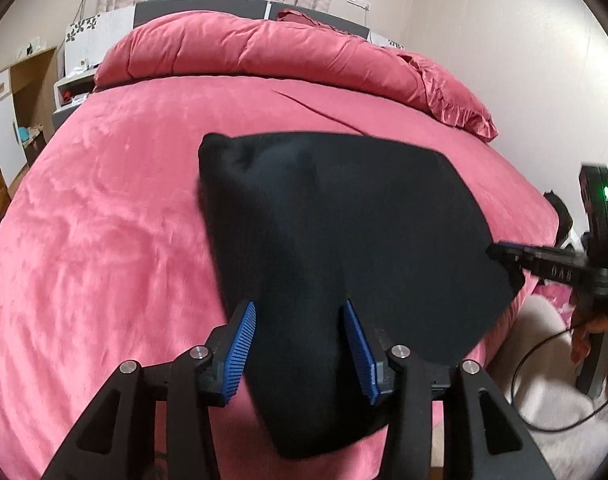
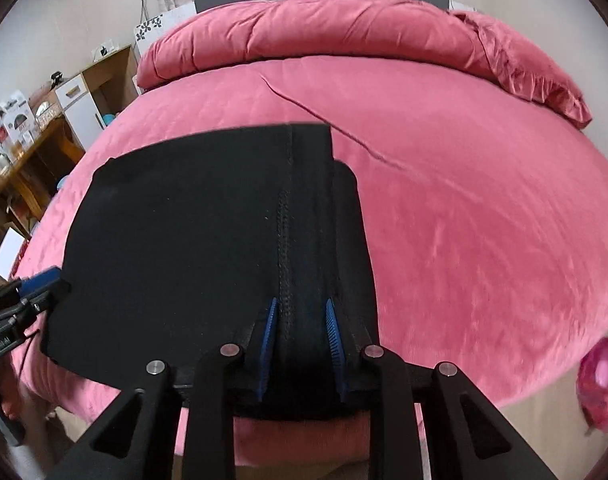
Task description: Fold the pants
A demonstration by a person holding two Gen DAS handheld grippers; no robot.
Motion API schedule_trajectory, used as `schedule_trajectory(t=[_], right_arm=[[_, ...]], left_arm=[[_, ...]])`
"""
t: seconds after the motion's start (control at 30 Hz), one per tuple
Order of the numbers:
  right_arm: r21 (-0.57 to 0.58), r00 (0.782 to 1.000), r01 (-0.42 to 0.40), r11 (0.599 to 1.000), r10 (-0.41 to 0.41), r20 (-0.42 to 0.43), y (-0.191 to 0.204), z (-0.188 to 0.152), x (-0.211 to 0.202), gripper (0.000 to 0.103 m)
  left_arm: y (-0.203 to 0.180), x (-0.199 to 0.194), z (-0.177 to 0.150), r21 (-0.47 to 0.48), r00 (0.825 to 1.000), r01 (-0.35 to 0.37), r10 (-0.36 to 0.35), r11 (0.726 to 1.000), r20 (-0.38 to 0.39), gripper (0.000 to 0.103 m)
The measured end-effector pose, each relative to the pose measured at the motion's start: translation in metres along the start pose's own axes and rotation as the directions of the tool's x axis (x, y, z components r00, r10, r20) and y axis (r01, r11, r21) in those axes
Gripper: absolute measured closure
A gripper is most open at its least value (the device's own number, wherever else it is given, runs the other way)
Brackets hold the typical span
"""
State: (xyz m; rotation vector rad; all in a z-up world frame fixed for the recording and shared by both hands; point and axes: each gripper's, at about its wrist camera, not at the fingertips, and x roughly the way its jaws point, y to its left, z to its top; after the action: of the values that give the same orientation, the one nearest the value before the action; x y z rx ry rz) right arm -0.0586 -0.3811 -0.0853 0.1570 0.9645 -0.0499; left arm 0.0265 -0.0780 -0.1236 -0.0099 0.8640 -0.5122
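Observation:
Black pants [image 1: 344,216] are held stretched over the near edge of a pink bed [image 1: 103,240]. My left gripper [image 1: 299,344] has its blue pads [image 1: 241,356] closed on a bunched fold of the fabric. My right gripper [image 2: 301,340] is shut on the pants [image 2: 191,232] at a stitched seam; its blue pads [image 2: 268,336] press the cloth from both sides. Each gripper shows in the other's view: the right one [image 1: 500,254] at the pants' right edge, the left one [image 2: 43,286] at their left edge. Far end of the pants lies flat on the bed.
A rolled pink duvet [image 1: 263,52] and a pillow [image 1: 456,100] lie at the head of the bed. A wooden desk and white cabinet [image 2: 35,128] stand to the left. A cable [image 1: 544,400] hangs at the right near the floor.

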Motion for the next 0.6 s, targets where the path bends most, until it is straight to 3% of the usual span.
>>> schedule_trajectory(t=[0.13, 0.2, 0.3, 0.5, 0.6], right_arm=[[0.021, 1.000, -0.013, 1.000, 0.013, -0.004, -0.005, -0.003, 0.001, 0.076], [0.040, 1.000, -0.023, 0.999, 0.023, 0.001, -0.010, -0.004, -0.001, 0.073], [0.072, 1.000, 0.007, 0.997, -0.007, -0.004, -0.017, -0.006, -0.001, 0.050], [0.142, 0.999, -0.046, 0.989, 0.043, 0.026, -0.032, -0.008, -0.006, 0.043], [0.163, 0.997, -0.073, 0.984, 0.070, 0.026, -0.037, -0.007, -0.005, 0.041]], left_arm=[[0.001, -0.007, -0.012, 0.010, 1.000, 0.005, -0.005, 1.000, -0.019, 0.053], [0.007, -0.009, -0.016, -0.021, 0.999, 0.018, -0.019, 1.000, -0.035, 0.045], [0.020, -0.010, -0.019, -0.099, 0.996, 0.061, -0.067, 0.993, -0.057, 0.043], [0.032, -0.019, -0.018, -0.168, 0.993, 0.111, -0.118, 0.980, -0.031, 0.044], [0.040, -0.016, -0.014, -0.239, 0.987, 0.147, -0.160, 0.960, -0.034, 0.043]])
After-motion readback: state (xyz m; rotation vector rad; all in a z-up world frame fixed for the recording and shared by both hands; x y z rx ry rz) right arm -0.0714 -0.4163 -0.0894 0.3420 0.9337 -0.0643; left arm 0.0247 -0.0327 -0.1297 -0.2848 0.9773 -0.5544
